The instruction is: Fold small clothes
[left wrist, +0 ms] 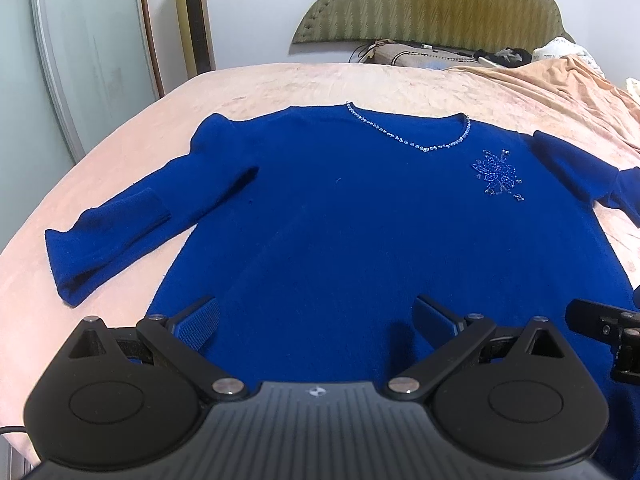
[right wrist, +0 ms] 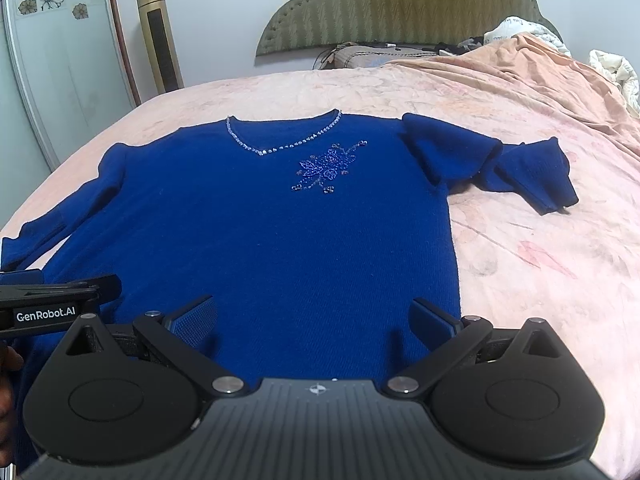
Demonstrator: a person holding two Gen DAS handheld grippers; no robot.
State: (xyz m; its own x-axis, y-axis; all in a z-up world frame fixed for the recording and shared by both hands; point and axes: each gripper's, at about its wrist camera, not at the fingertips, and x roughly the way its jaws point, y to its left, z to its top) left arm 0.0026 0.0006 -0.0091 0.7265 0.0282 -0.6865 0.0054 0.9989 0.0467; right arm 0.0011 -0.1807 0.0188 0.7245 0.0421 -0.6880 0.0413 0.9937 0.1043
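Observation:
A royal blue sweater (left wrist: 352,224) lies flat, front up, on a pink bed, with a beaded neckline (left wrist: 416,136) and a beaded flower (left wrist: 496,176) on the chest. It also shows in the right wrist view (right wrist: 280,232). Its left sleeve (left wrist: 120,232) lies out to the side with the cuff turned back; the right sleeve (right wrist: 520,168) is bent and bunched. My left gripper (left wrist: 316,320) is open and empty over the hem. My right gripper (right wrist: 314,318) is open and empty over the hem's right part, and shows at the left view's right edge (left wrist: 600,328).
The pink bedspread (right wrist: 540,240) covers the bed, rumpled at the far right. A padded green headboard (right wrist: 400,4), pillows and loose items (left wrist: 440,54) are at the far end. A tall gold tower fan (right wrist: 158,36) and a glass wardrobe door (left wrist: 92,48) stand at the left.

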